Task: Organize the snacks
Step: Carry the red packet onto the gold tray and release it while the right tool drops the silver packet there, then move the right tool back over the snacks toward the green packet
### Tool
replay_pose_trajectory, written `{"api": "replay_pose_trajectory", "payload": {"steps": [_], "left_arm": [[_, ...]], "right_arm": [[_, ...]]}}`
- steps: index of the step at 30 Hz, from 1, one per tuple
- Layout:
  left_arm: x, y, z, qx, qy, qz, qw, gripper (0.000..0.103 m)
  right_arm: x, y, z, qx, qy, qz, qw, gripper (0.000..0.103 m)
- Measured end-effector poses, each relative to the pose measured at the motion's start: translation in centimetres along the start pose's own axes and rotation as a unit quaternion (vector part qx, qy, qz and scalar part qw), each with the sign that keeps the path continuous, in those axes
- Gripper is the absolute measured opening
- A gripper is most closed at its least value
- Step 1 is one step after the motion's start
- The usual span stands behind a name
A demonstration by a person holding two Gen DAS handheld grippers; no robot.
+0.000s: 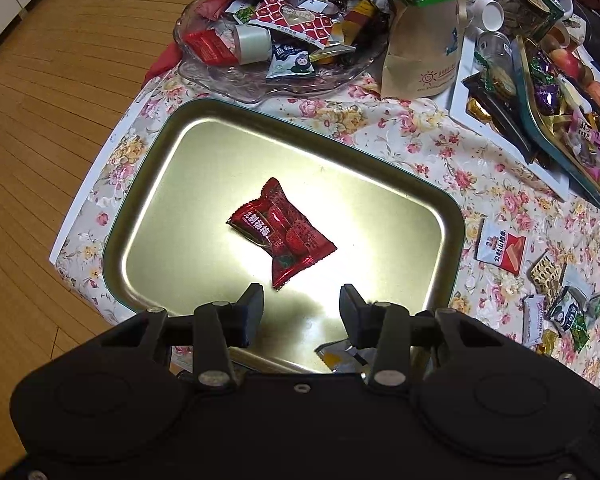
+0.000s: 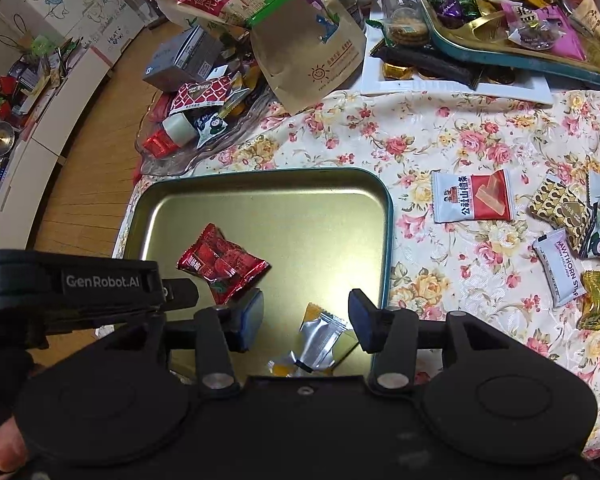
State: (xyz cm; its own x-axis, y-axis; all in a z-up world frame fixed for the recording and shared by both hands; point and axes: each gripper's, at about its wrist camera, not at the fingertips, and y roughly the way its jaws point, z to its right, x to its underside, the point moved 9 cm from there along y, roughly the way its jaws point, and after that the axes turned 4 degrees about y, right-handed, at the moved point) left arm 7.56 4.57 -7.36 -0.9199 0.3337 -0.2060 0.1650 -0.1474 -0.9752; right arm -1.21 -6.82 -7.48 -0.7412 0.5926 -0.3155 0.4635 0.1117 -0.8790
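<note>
A gold metal tray with a teal rim point(image 1: 204, 152) point(image 2: 260, 196) lies on the floral tablecloth. A red candy packet point(image 1: 284, 232) point(image 2: 220, 264) lies in its middle. A silver and orange packet point(image 2: 320, 340) point(image 1: 340, 354) lies at the tray's near edge. My left gripper point(image 1: 300, 308) is open and empty, just short of the red packet. My right gripper point(image 2: 306, 312) is open and empty above the silver packet. The left gripper's body point(image 2: 80, 288) shows at the left of the right wrist view.
Loose snacks lie right of the tray: a white and red packet point(image 2: 472, 196) point(image 1: 500, 248), a gold patterned one point(image 2: 560, 208), a hawthorn strip point(image 2: 560, 268), a yellow candy point(image 2: 592, 300). A glass dish of snacks point(image 1: 280, 52) and a paper bag point(image 1: 424, 44) stand behind. Wooden floor lies left.
</note>
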Motion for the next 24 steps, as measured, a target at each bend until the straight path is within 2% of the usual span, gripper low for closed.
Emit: {"api": "replay_pose_trajectory", "payload": {"steps": [24], "left_arm": [[0.3, -0.3, 1.8, 0.007, 0.027, 0.002, 0.9996, 0.05]], "right_arm": [[-0.1, 0.0, 2.3, 0.036, 0.017, -0.006, 0.999, 0.052]]}}
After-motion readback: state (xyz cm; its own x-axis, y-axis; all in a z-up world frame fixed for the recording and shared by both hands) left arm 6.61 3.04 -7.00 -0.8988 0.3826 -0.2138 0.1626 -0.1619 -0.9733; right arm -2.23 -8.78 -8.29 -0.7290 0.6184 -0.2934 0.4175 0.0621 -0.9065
